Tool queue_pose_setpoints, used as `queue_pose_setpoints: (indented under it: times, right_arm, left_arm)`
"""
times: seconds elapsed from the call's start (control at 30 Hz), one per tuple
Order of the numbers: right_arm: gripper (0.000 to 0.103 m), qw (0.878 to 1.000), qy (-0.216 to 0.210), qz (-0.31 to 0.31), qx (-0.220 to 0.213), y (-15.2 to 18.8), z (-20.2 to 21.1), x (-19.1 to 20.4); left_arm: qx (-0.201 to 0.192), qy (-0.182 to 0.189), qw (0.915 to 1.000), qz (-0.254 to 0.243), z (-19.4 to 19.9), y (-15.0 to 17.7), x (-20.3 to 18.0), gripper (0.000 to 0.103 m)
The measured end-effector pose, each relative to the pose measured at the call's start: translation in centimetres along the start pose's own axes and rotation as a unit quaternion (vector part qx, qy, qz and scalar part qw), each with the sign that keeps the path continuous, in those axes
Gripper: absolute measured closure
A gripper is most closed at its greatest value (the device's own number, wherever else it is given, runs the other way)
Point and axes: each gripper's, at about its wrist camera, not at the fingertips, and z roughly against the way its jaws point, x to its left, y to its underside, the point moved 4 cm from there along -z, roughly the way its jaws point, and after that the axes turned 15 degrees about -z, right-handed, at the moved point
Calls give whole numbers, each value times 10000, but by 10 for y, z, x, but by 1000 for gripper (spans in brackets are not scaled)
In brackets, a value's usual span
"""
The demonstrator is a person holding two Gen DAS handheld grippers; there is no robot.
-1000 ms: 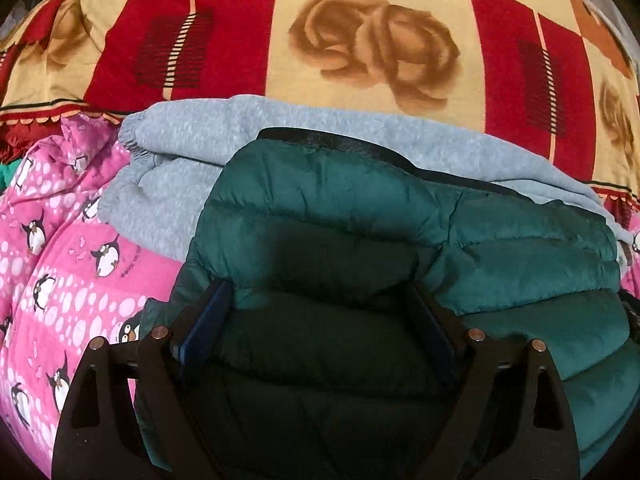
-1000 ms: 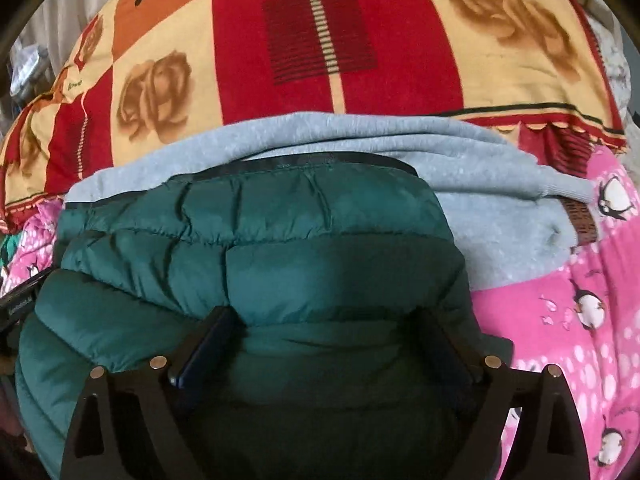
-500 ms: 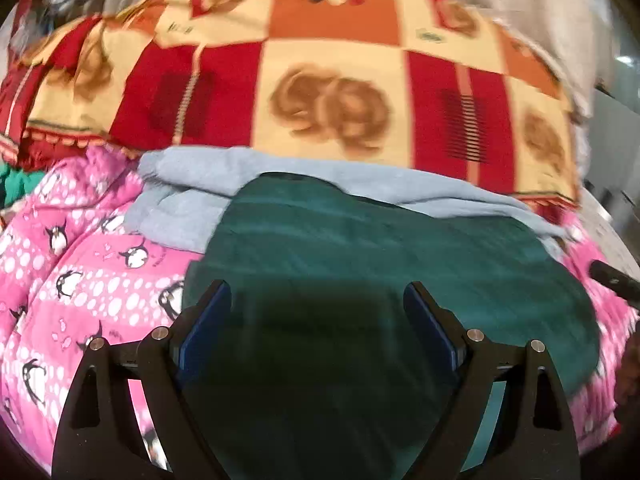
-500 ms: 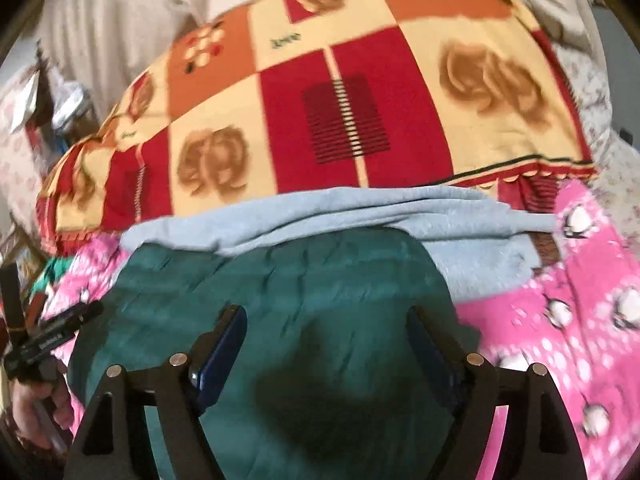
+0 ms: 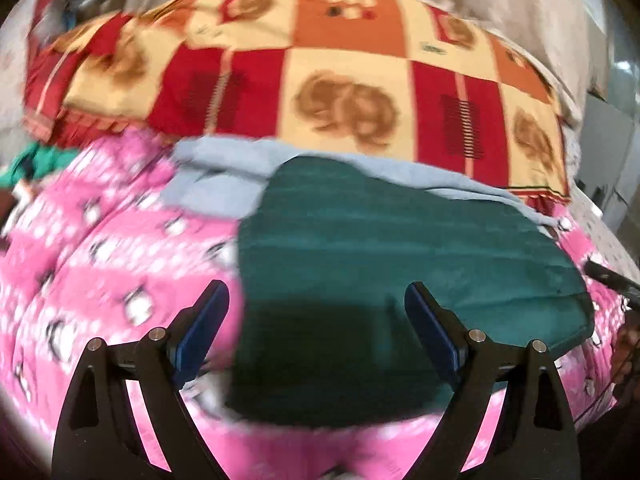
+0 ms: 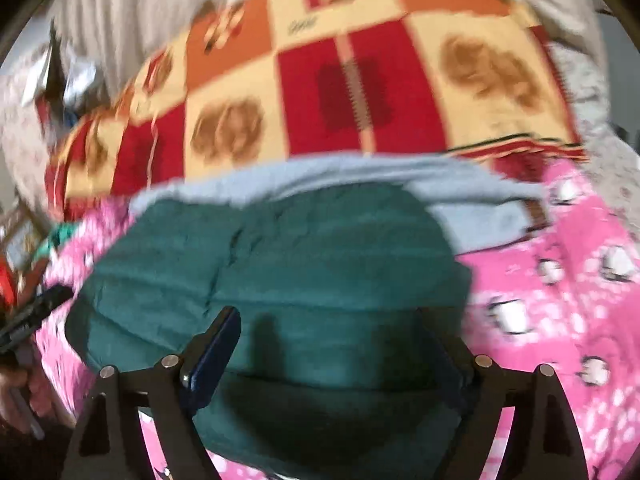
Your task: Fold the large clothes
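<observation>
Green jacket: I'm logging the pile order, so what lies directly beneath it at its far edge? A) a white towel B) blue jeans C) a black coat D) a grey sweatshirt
D: in both wrist views the grey sweatshirt pokes out from under the far edge of the green jacket, and both lie on the pink penguin blanket.

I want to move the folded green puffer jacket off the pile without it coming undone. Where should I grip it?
Take the green puffer jacket by its near folded edge, coming in low from the front with both grippers. That edge is thick, faces the cameras and overhangs the pink penguin blanket; the far edge lies on the grey sweatshirt.
</observation>
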Motion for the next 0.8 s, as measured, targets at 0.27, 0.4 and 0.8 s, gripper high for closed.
queue_pose_setpoints:
  times: [0.27, 0.4, 0.8]
  right_arm:
    - [18, 9870, -679, -1170, 866, 31, -17, -60]
    - [6, 9670, -1378, -1777, 1195, 43, -33, -61]
    - [39, 9669, -1551, -1803, 924, 25, -23, -66]
  left_arm:
    - [48, 996, 9898, 1019, -28, 35, 33, 13]
    - [362, 1459, 9864, 668, -46, 34, -2, 13]
    - [372, 1286, 9905, 324, -17, 48, -27, 18]
